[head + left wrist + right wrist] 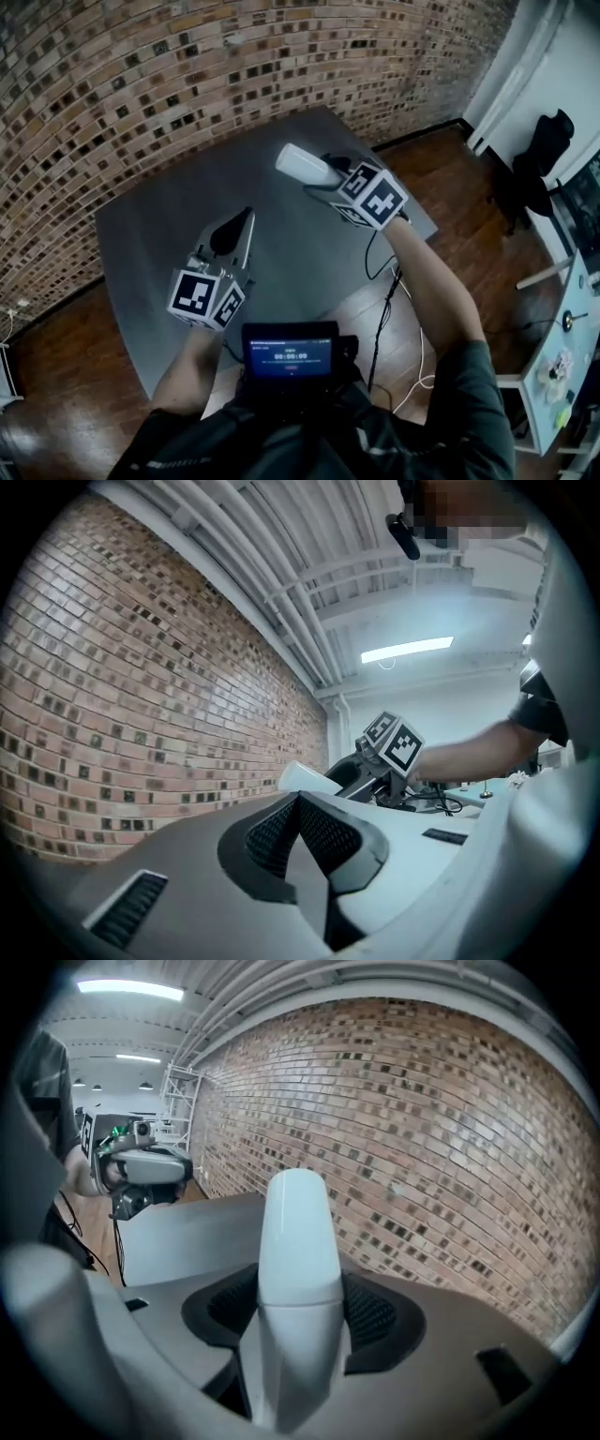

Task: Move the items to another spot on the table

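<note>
Brick walls stood behind your grey desk (pixel 141 253). Your right gripper (pixel 326 180) held its jaws clamped on a white bottle (pixel 300 165) above the desk; your left gripper (pixel 244 223) had jaws together, empty.

A grey counter (pixel 187 281) with a flat, matte top stands on a dark wooden floor (pixel 66 375), seen steeply from above. Its top shows an even grey from corner to corner, with a soft sheen toward the middle. Two of its edges run near a brick wall (pixel 141 84), with a strip of floor between; the right corner juts into the open room. From the right gripper view the counter (pixel 178 1237) appears as a pale slab with the wall just behind it.
</note>
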Available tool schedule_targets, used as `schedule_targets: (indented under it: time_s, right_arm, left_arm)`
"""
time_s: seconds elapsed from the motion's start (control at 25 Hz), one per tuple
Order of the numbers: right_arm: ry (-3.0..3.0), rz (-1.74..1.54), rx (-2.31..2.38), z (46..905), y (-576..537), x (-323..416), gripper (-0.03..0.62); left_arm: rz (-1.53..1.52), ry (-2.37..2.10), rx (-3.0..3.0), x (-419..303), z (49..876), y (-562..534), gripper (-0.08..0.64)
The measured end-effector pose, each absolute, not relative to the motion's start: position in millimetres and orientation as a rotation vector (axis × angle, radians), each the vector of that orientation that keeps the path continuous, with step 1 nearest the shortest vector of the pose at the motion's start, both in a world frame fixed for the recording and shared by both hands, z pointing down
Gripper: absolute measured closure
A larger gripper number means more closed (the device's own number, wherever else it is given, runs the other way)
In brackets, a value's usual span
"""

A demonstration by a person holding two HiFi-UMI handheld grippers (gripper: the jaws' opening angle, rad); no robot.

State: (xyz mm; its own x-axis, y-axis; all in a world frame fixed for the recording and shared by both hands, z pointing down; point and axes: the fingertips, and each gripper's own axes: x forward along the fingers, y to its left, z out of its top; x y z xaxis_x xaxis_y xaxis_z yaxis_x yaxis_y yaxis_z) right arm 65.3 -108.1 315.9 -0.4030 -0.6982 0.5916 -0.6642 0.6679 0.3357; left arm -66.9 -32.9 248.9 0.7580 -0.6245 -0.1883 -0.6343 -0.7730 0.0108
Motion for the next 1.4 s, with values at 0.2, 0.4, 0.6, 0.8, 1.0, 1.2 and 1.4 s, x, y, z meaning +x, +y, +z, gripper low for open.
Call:
schedule_targets:
  time_s: [0.2, 0.4, 0.6, 0.8, 1.0, 1.2, 1.4]
  right_arm:
    - [-2.118, -0.002, 1.151, 314, -106, 103, 0.313]
    - [-2.069, 0.057, 1.225, 318, -116, 152, 0.313]
    - [-2.064, 0.089, 1.235, 330, -138, 198, 0.313]
    - [-2.079, 0.115, 1.181, 350, -176, 244, 0.313]
    - [-2.069, 0.139, 1.12, 373, -219, 300, 0.313]
    - [-2.079, 0.189, 1.072, 394, -256, 346, 0.313]
    - [-2.086, 0.248, 1.01, 425, -282, 373, 0.313]
  left_arm:
    - [0.291, 0.946, -2.908, -41, 239, -31, 0.557]
    - [0.312, 0.929, -2.895, -19, 230, -38, 0.557]
    - [0.304, 0.956, -2.867, 9, 228, -54, 0.557]
    - [0.278, 1.05, -2.833, 53, 230, -87, 0.557]
    - [0.284, 1.161, -2.771, 100, 234, -121, 0.557]
    - [0.228, 1.214, -2.752, 149, 241, -154, 0.557]
    - [0.165, 1.278, -2.793, 186, 264, -181, 0.557]
